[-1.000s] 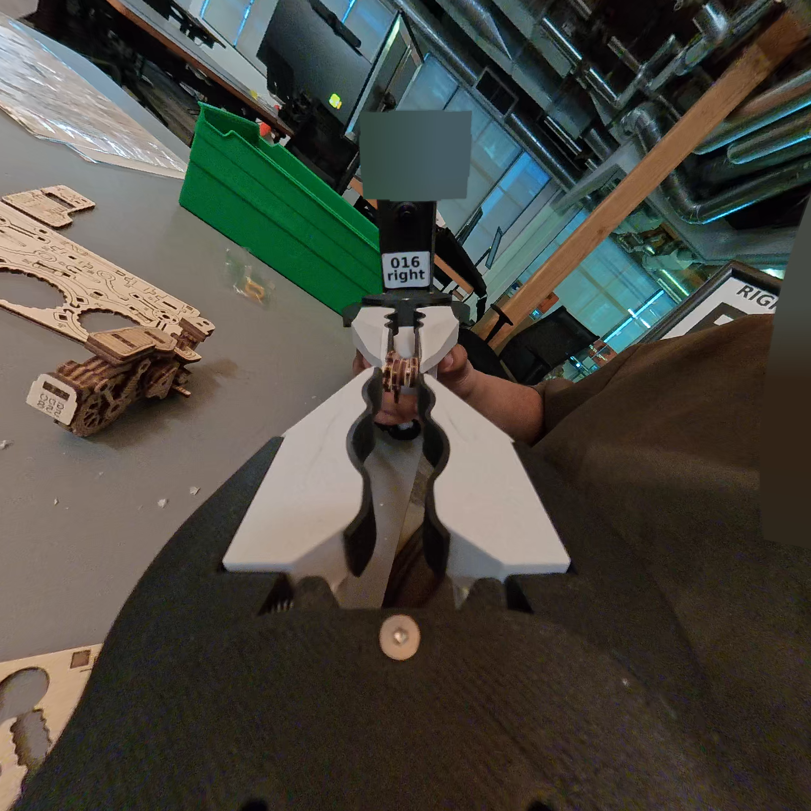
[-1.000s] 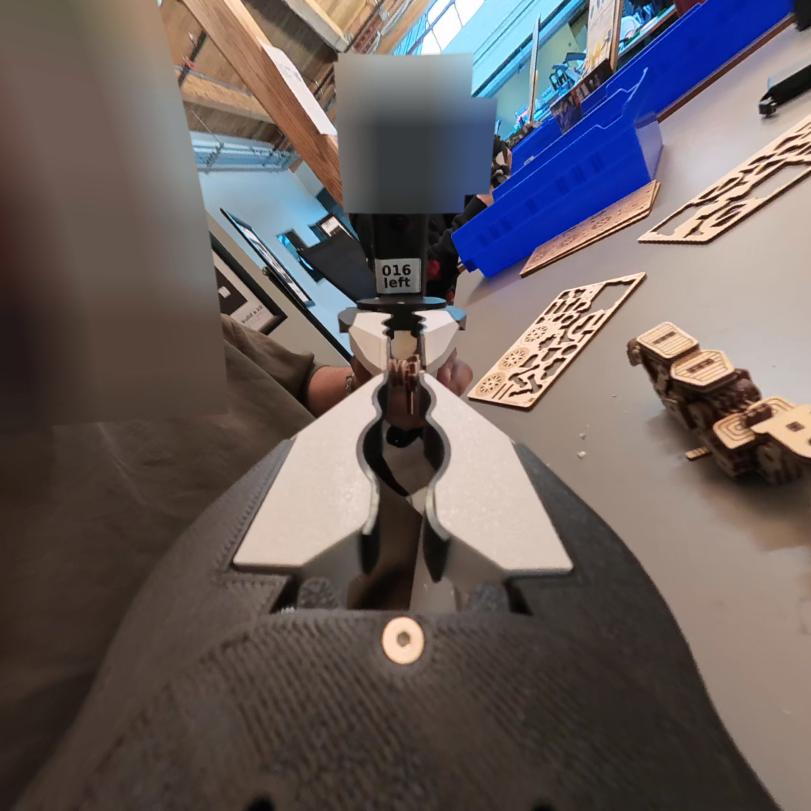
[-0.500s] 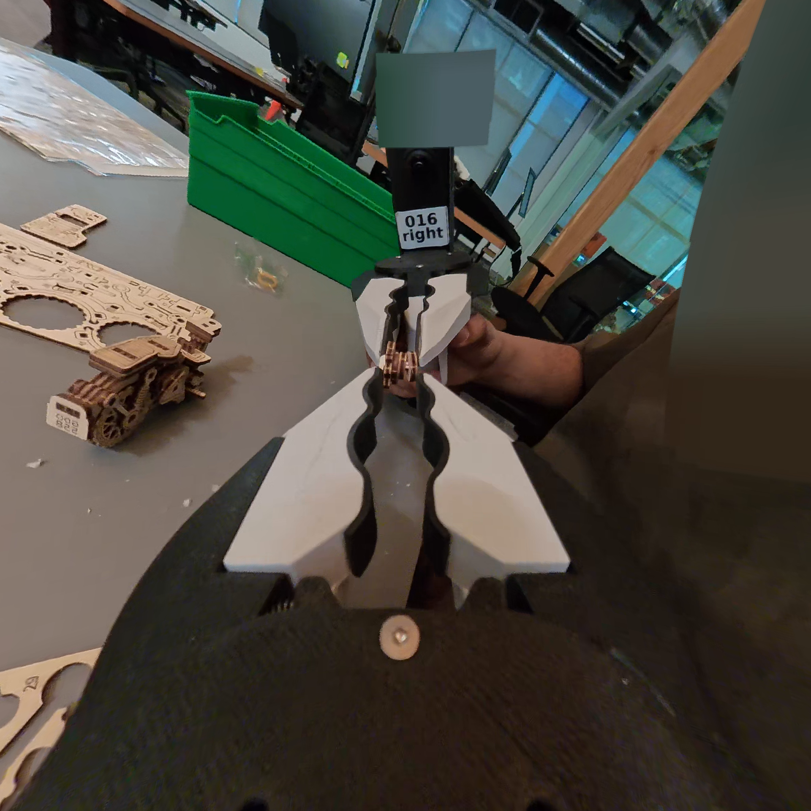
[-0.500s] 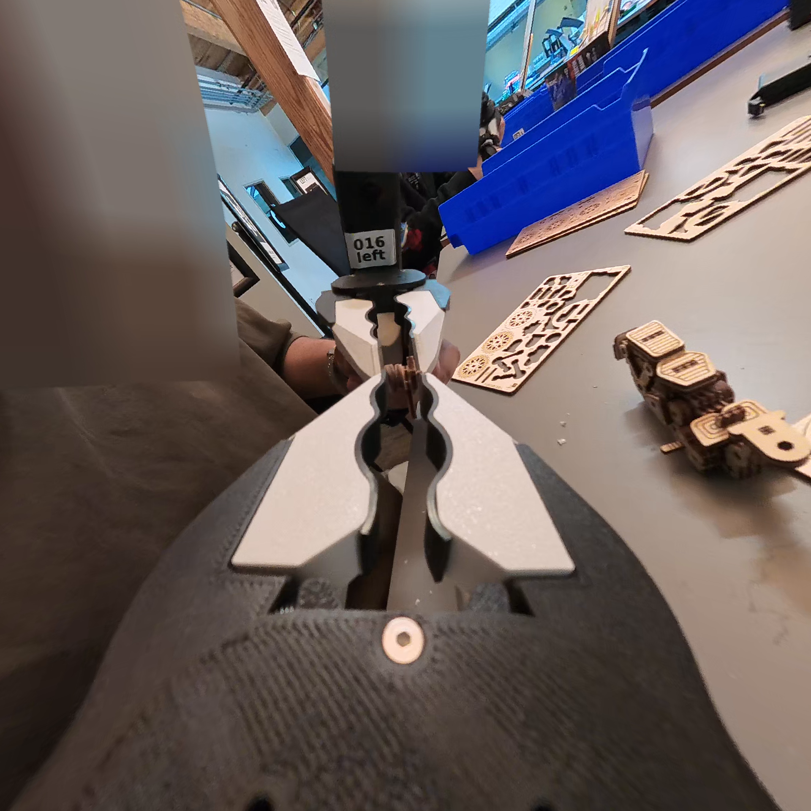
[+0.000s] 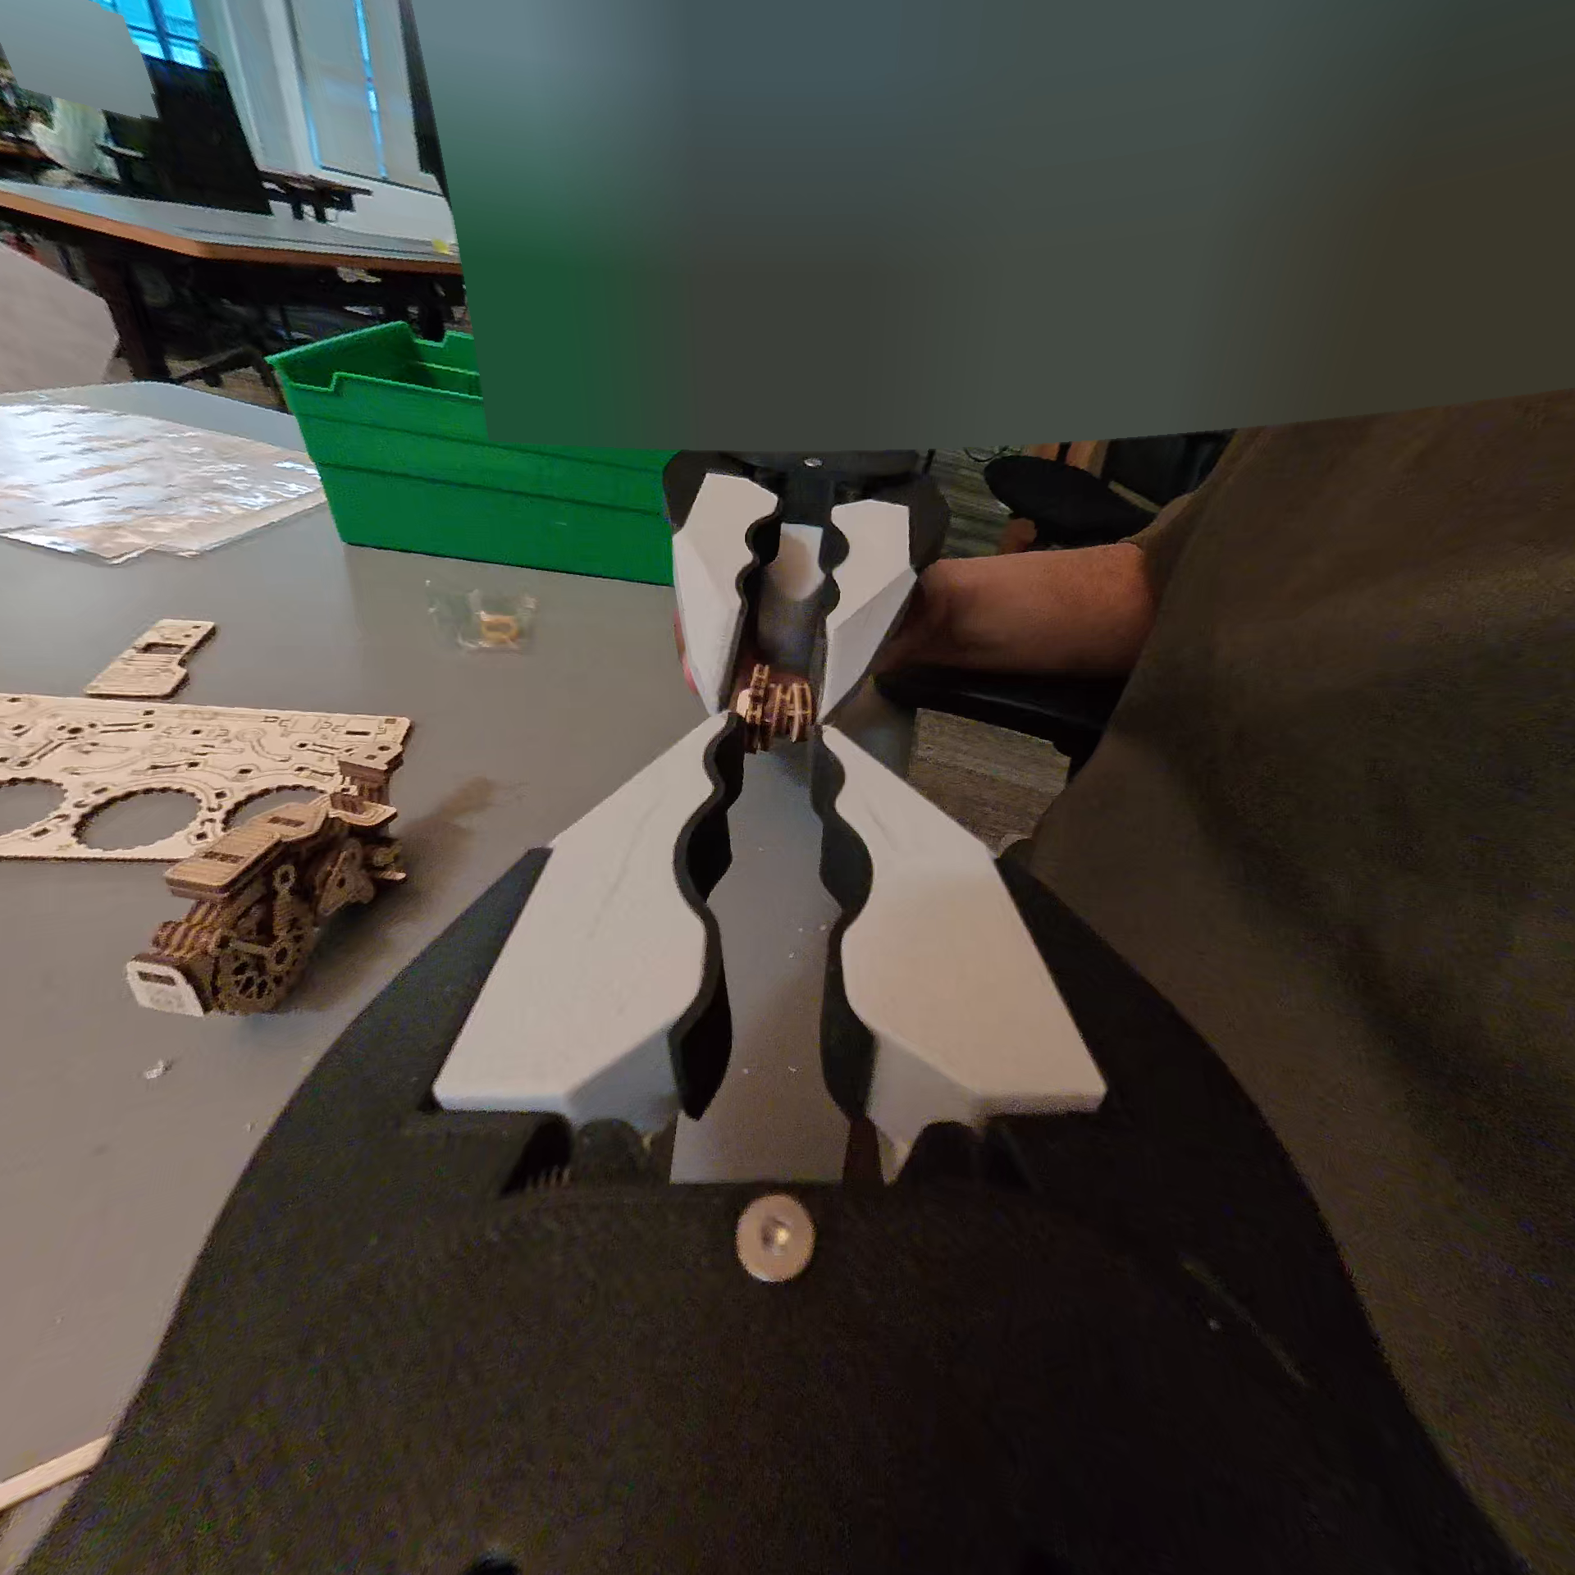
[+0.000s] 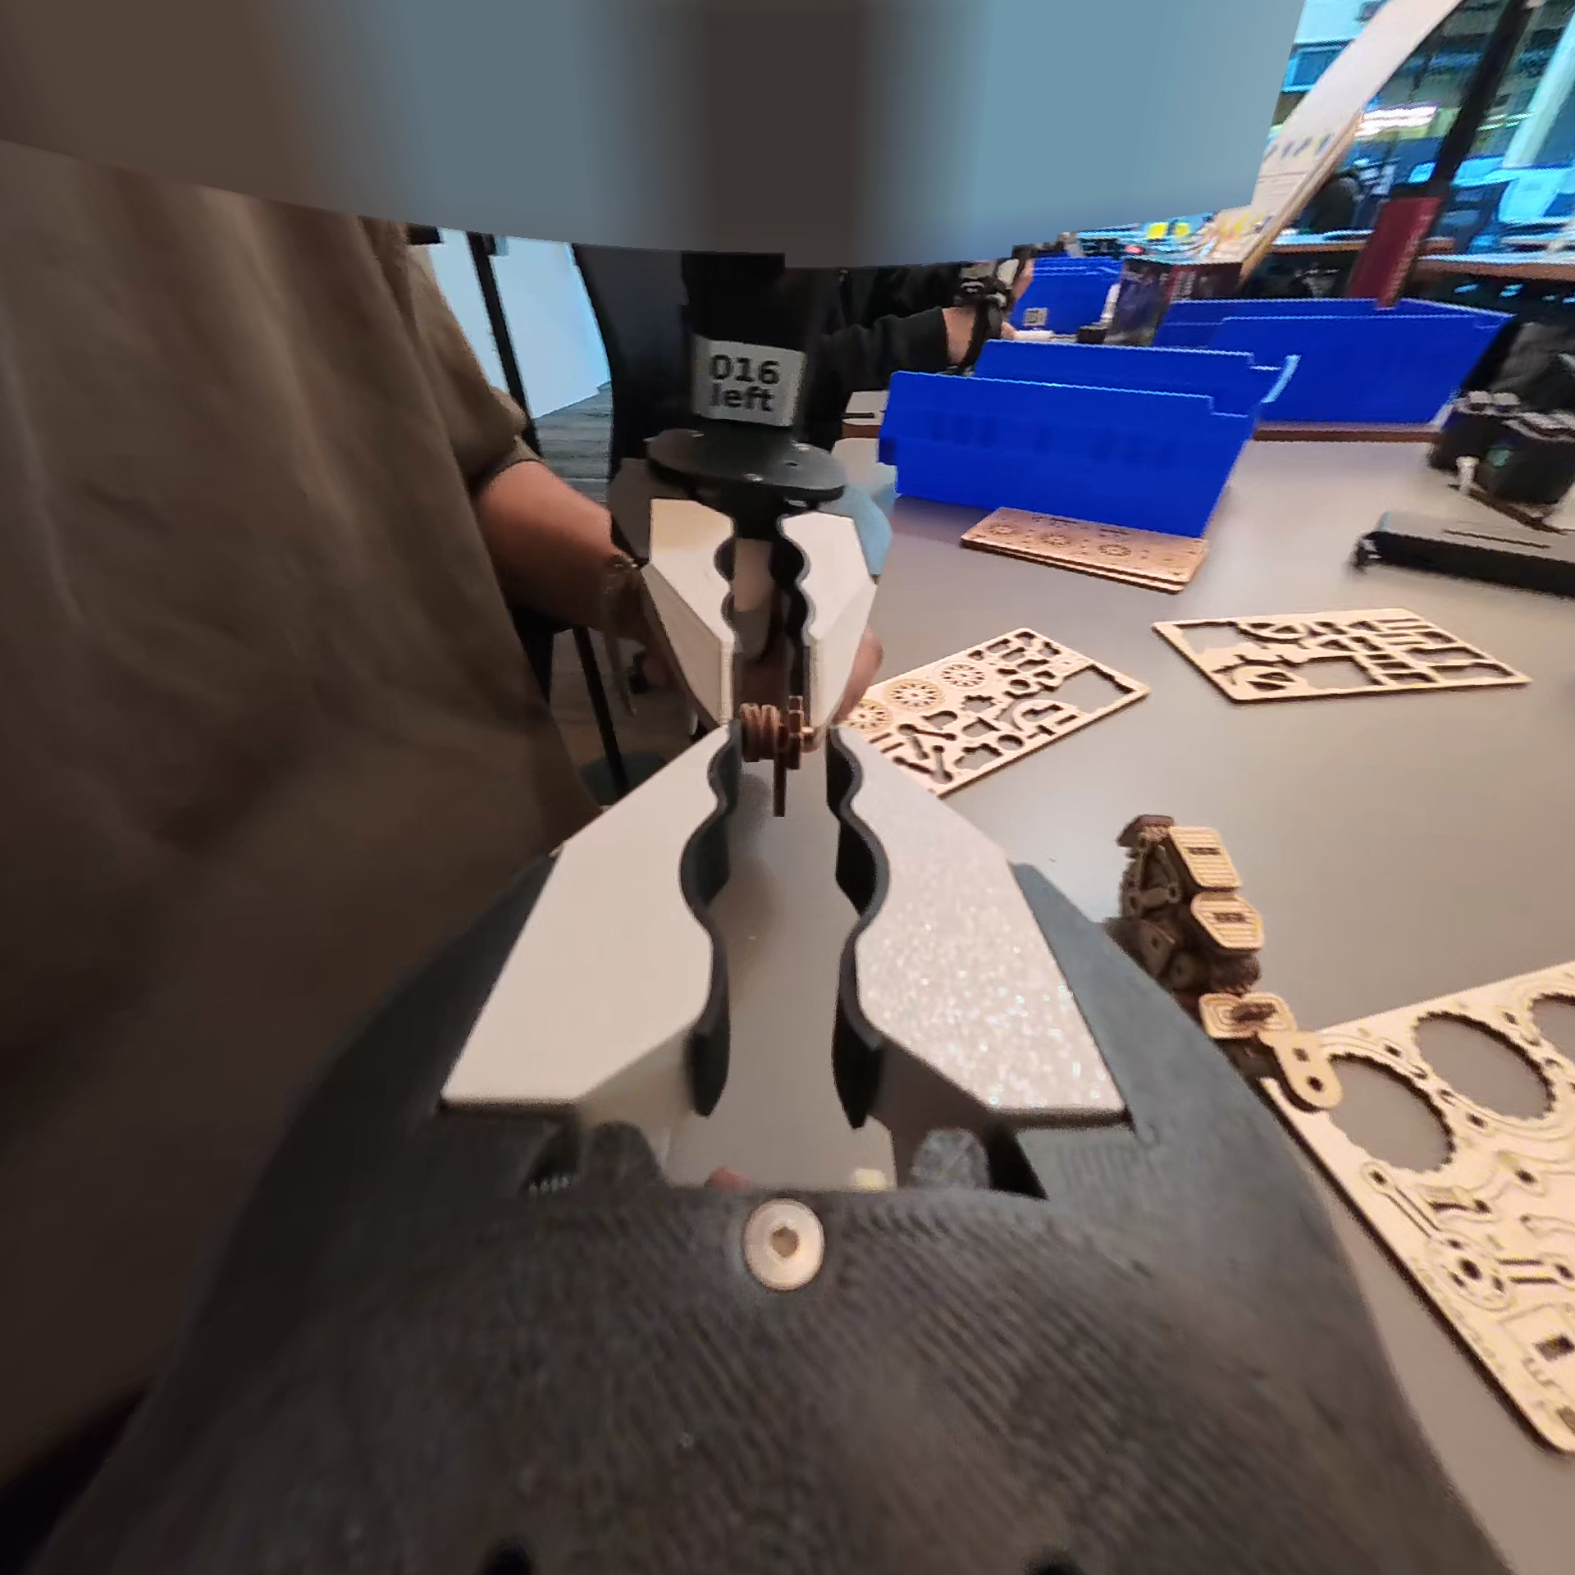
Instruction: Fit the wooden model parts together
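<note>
My two grippers meet tip to tip above the grey table's near edge. In the left wrist view my left gripper (image 5: 775, 726) is shut on a small wooden sub-assembly (image 5: 774, 712) of stacked laser-cut bits. The right gripper (image 5: 771, 712) comes in from straight ahead and pinches the same piece. In the right wrist view my right gripper (image 6: 780, 737) is shut on that sub-assembly (image 6: 767, 733): round discs with a flat part hanging down. The left gripper (image 6: 767, 686) faces it and holds the far side. A partly built wooden model (image 5: 256, 920) stands on the table, also in the right wrist view (image 6: 1193, 920).
Laser-cut wooden sheets lie on the table (image 5: 170, 767) (image 6: 1006, 716) (image 6: 1329, 652) (image 6: 1449, 1193). A green bin (image 5: 443, 477), a small clear bag (image 5: 486, 614) and a blue bin (image 6: 1065, 443) sit farther back. The person's brown shirt (image 5: 1321, 852) is close beside both grippers. Left and right tips are no more than a few centimetres apart.
Both grippers have tipped down toward the table and drawn closer together, still tip to tip on the small wooden piece. Their openings look unchanged.
</note>
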The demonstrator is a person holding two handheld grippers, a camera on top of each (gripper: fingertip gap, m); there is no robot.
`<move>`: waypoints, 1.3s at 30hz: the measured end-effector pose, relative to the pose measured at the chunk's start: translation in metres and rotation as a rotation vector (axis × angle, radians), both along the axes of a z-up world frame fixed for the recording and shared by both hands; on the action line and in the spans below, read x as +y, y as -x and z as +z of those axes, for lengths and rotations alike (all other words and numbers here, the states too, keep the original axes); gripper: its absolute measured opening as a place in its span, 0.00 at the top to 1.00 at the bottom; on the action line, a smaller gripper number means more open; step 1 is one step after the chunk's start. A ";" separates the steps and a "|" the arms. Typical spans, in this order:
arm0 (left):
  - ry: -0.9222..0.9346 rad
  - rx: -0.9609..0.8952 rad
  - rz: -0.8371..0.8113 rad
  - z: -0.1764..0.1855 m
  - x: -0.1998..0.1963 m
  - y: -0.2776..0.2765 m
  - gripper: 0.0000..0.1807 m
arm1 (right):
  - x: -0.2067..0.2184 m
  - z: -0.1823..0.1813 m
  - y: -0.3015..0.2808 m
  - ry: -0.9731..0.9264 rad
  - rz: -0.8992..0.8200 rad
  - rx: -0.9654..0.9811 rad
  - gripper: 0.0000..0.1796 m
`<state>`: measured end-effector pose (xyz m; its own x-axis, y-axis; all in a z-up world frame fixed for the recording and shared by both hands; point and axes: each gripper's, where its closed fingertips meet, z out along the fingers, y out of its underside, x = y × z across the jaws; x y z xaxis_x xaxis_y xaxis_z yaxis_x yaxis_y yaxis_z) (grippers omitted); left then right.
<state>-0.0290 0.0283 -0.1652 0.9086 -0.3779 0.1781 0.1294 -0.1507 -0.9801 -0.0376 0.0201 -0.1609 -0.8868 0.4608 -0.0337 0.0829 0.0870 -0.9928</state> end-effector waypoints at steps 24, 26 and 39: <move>0.051 -0.134 -0.068 -0.001 -0.001 -0.003 0.94 | -0.005 -0.003 -0.006 0.013 0.036 -0.050 0.92; 0.054 -0.146 -0.062 -0.001 -0.001 -0.002 0.94 | -0.004 -0.002 -0.005 0.026 0.025 -0.074 0.92; 0.135 -0.344 -0.073 -0.007 0.002 0.006 0.94 | -0.001 -0.007 -0.001 0.135 0.028 -0.291 0.87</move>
